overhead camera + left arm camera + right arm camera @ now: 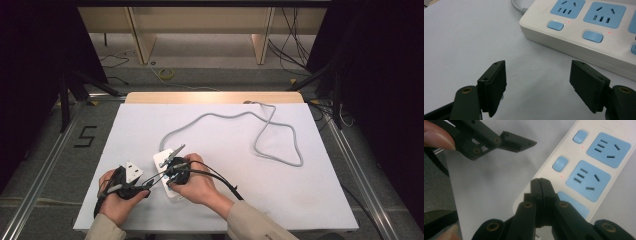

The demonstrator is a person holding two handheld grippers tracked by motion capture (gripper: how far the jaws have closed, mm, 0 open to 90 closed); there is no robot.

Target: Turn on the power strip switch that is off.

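Lying flat, cream power strip, blue sockets, red lights; right gripper clenched, seemingly pressing it; left gripper released

High view looks down; both gripper views closely share the power strip.

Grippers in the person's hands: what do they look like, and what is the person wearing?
Both the left gripper and right gripper are black, each with two flat-padded jaws on linkage bars with brass-coloured pivots. Grey three-cornered plates top them, and black cables trail back. The sleeves are beige.
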